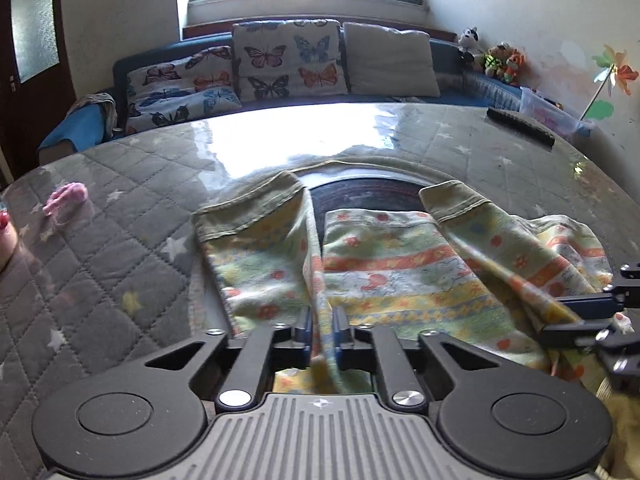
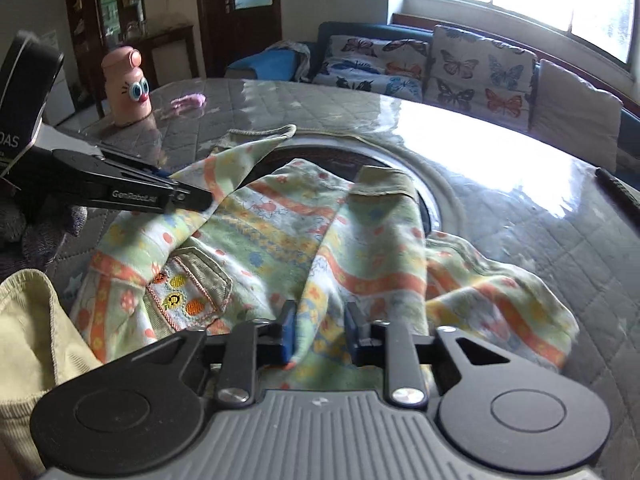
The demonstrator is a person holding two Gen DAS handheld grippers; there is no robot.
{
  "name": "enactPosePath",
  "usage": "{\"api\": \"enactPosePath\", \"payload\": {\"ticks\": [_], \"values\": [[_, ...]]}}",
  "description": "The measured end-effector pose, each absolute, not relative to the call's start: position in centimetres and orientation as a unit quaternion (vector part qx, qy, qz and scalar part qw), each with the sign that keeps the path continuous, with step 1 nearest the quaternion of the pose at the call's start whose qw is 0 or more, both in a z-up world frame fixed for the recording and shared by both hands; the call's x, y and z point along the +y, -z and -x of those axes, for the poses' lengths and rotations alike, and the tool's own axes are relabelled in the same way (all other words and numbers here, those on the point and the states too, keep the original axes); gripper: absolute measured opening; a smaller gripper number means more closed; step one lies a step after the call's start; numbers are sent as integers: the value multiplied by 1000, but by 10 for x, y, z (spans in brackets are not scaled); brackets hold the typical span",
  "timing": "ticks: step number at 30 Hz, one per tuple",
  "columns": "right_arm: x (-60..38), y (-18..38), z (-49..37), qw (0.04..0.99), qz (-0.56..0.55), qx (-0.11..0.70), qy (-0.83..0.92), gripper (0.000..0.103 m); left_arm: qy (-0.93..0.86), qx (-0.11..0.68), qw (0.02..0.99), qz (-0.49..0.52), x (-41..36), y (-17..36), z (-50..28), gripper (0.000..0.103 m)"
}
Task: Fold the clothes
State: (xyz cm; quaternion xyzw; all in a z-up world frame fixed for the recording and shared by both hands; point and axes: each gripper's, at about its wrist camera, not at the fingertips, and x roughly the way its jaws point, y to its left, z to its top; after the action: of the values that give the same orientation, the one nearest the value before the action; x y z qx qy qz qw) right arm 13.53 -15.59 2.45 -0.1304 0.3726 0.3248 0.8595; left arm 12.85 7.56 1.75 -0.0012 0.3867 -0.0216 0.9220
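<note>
Two grippers are being used on one small pair of colourful pants [image 1: 384, 264]. A fold of cloth is being pinched tight by the left gripper [image 1: 323, 330]. Another fold is being squeezed by the right gripper [image 2: 320, 332]. The pants are being spread on the shiny quilted table [image 1: 120, 216], with both leg ends pointing toward the butterfly cushions [image 1: 288, 60].

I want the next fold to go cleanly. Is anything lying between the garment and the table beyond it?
Nothing visible. Both tongs, left and right, already pinch the garment. The table beyond it is bare; the pink item, bottle and remote lie off to the sides.
</note>
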Motion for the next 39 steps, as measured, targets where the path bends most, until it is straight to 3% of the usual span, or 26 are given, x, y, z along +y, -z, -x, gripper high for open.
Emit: {"api": "enactPosePath", "payload": {"ticks": [2, 5, 19, 24, 28, 32, 34, 36, 39], "values": [[-161, -27, -132, 865, 132, 366, -317, 8, 11, 379, 925, 2, 81, -22, -120, 6], [-174, -31, -127, 879, 124, 353, -297, 4, -7, 364, 931, 4, 90, -29, -105, 4], [-274, -46, -88, 933, 36, 319, -165, 2, -109, 355, 923, 98, 155, -31, 13, 3], [-315, -34, -57, 928, -3, 358, -105, 3, -126, 373, 909, 134, 164, -21, 53, 3], [-325, -27, -43, 926, 9, 365, -96, 21, -126, 383, 905, 136, 161, -20, 59, 8], [-312, -31, -48, 931, 48, 347, -105, 53, -126, 371, 912, 121, 156, -31, 58, 12], [-298, -28, -56, 927, 70, 348, -118, 56, -125, 360, 918, 112, 153, -39, 57, 38], [-285, -22, -64, 922, 97, 352, -128, 66, -124, 350, 923, 99, 149, -46, 55, 44], [-269, -10, -75, 917, 152, 348, -122, 70, -122, 335, 931, 81, 142, -55, 48, 55]]}}
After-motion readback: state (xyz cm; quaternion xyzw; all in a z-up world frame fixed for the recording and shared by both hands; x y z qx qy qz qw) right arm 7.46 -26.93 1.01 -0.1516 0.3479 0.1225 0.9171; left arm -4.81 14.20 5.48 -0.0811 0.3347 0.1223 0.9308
